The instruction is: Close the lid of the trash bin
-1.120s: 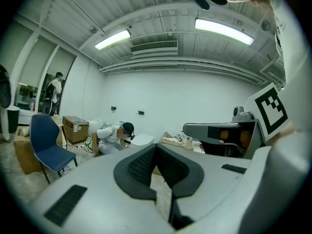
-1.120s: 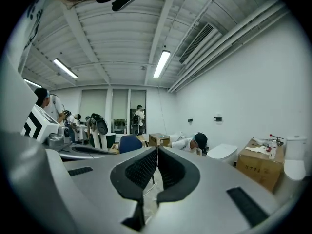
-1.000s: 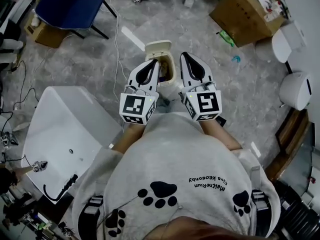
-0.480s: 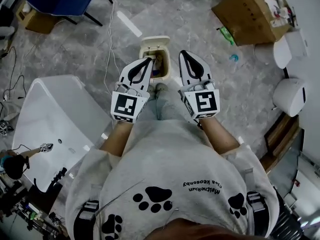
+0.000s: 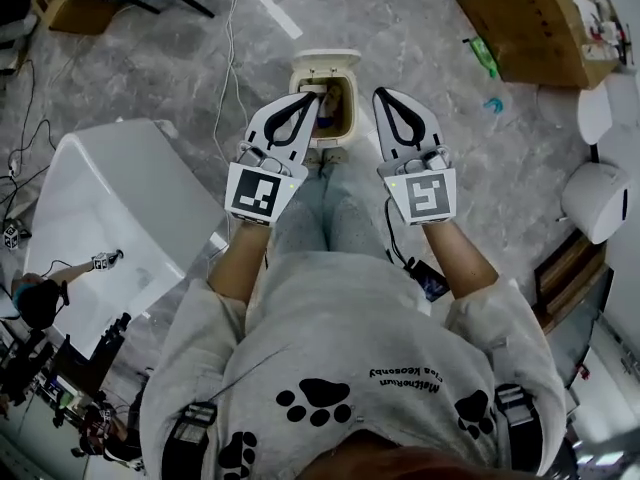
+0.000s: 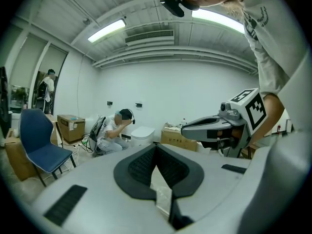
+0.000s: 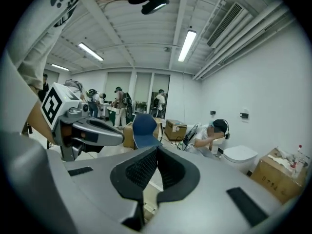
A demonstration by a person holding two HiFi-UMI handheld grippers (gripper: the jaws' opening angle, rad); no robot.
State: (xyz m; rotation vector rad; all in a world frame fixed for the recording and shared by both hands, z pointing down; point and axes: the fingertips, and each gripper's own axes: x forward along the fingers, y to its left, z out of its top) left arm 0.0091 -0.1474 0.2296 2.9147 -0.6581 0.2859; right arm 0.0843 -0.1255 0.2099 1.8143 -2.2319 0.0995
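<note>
Head view first: the trash bin (image 5: 338, 108) sits on the grey floor (image 5: 430, 28) just ahead of the person's feet, its lid (image 5: 325, 63) tipped back and open, rubbish showing inside. The left tongs (image 5: 310, 98) and the right tongs (image 5: 383, 94) hang above it, one on either side of the opening, neither touching bin or lid. A big white tub (image 5: 110, 218) crowds the left, cables (image 5: 228, 63) trail past the bin, a cardboard box (image 5: 535, 18) sits far right and a white toilet (image 5: 595, 200) stands at the right edge. Over to the left gripper view: the left tongs (image 6: 156, 149) are pressed together and grip nothing, the right tongs (image 6: 214, 128) float alongside, and beyond are a blue chair (image 6: 41, 140) and a crouching person (image 6: 116, 130). Now the right gripper view: the right tongs (image 7: 157, 151) are also closed tight and empty, the left tongs (image 7: 90, 126) are close by, and the blue chair (image 7: 145, 127) and several standing people (image 7: 119, 101) fill the room behind.
</note>
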